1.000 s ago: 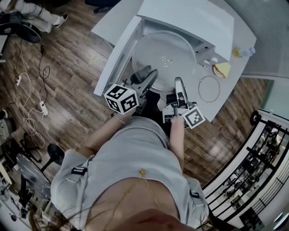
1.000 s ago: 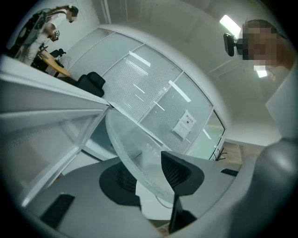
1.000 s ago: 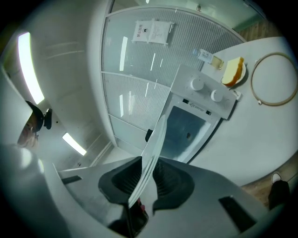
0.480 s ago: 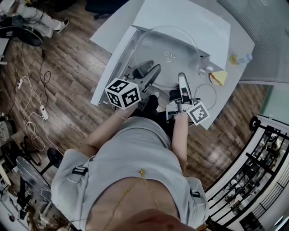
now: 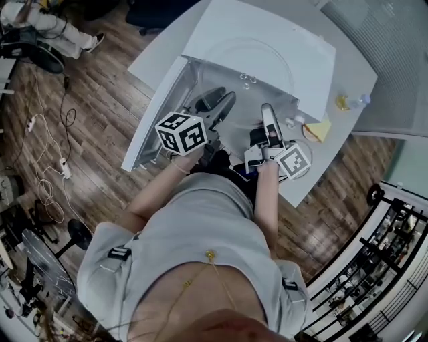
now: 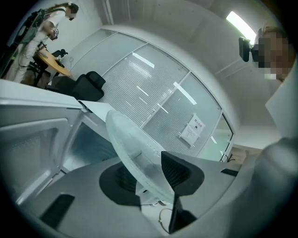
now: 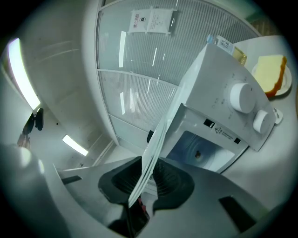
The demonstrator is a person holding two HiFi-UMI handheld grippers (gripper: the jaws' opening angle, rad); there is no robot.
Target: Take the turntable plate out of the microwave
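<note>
My left tongs (image 6: 153, 179) and my right tongs (image 7: 148, 179) each clamp the rim of the glass turntable plate (image 6: 132, 139), jaws narrowed onto the glass. The plate hangs between them, just outside the microwave (image 7: 223, 111), whose door stands open.

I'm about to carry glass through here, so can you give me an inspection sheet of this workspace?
Surface: white table, carrying the microwave.
Job's things: turntable plate out of the microwave cavity, held up in front of it; microwave door open.
Clutter: yellow wedge on a small dish, small bottle beside the microwave.
Tongs: left tongs and right tongs each clamp the plate's rim.
Cables: white cables and a power strip on the floor, left.
Surroundings: wood floor, seated person far left, metal racks right.
</note>
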